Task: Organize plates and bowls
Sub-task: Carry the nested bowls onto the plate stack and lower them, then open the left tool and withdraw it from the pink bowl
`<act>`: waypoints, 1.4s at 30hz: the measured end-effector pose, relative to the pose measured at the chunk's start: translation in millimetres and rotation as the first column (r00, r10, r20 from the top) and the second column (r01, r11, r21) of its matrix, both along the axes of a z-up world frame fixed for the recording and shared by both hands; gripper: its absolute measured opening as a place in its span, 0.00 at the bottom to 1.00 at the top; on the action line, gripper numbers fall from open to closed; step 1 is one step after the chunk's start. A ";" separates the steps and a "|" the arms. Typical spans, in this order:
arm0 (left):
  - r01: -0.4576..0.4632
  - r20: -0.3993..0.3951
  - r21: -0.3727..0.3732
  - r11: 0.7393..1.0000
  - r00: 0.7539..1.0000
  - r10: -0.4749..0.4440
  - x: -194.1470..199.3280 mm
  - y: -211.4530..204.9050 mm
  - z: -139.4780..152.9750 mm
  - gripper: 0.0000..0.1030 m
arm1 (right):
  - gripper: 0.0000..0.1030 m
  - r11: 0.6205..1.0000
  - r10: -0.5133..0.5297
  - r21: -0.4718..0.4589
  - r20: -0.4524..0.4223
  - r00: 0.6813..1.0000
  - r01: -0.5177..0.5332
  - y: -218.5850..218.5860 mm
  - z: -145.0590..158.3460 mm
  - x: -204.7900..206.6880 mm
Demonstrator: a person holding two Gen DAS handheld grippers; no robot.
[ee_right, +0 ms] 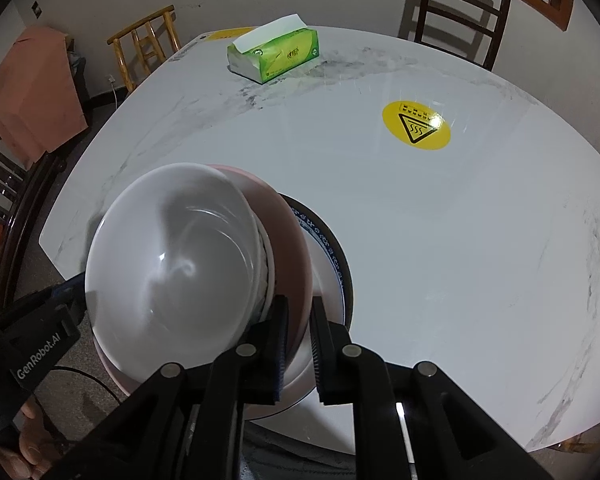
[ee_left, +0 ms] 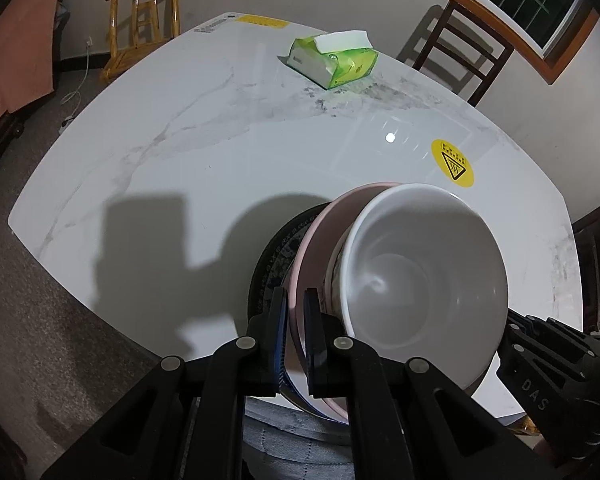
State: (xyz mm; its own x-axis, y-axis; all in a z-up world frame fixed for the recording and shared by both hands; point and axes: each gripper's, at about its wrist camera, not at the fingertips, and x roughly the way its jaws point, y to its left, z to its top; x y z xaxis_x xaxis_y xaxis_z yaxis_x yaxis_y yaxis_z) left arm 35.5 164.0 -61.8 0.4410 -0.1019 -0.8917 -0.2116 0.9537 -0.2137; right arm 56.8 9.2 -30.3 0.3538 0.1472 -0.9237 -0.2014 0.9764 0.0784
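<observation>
marble table spreads out ahead of both my tongs, biggest thing here. dark chair stands past its far edge, wooden chair off to the far left of my left tongs.

the stack sits btwn my 2 tongs, tilted, held up over the near table edge. bottom is a dark-rimmed blue pattern plate, then a pink plate on it, then the white bowl on top w/ another patterned bowl nested under it, only its side showing.

my left tongs grip the stack's left edge: jaws nearly closed, just the pink plate and the patterned plate rim pinched btwn the blue pads. white bowl is right beside them on the right. my right tongs do the same on the opp side, narrow gap, clamped on the pink plate and blue-pattern plate rims, bowl to their left.

green tissue pack lies far ahead near the table's far side. yellow hot-surface sticker on the table, ahead and right of my right tongs.
</observation>
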 end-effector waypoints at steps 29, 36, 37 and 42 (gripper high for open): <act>-0.017 0.111 0.077 0.997 0.994 0.008 -42.3 -3.0 24.2 0.40 | 0.56 0.996 -0.053 0.072 0.146 0.988 0.043 -33.1 13.8 -37.9; -0.024 0.139 0.094 0.995 0.990 0.011 -64.0 -7.2 22.2 0.43 | 0.56 0.994 -0.058 0.096 0.169 0.984 0.042 -40.1 8.1 -56.3; -0.026 0.143 0.102 0.994 0.990 0.011 -67.4 -8.2 21.3 0.44 | 0.56 0.995 -0.058 0.096 0.175 0.983 0.041 -40.5 7.6 -59.6; -0.033 0.160 0.136 0.990 0.987 0.011 -86.0 -14.1 14.1 0.46 | 0.64 0.998 -0.026 0.066 0.246 0.969 0.010 -35.8 6.5 -79.4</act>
State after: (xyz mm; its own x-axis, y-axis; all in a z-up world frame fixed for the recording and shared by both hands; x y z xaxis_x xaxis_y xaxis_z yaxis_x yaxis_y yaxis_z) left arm -50.5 150.0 -47.7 0.5787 0.0281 -0.8150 -0.2066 0.9718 -0.1132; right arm -22.6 -26.6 -23.8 0.5724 0.1943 -0.7966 -0.2047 0.9746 0.0906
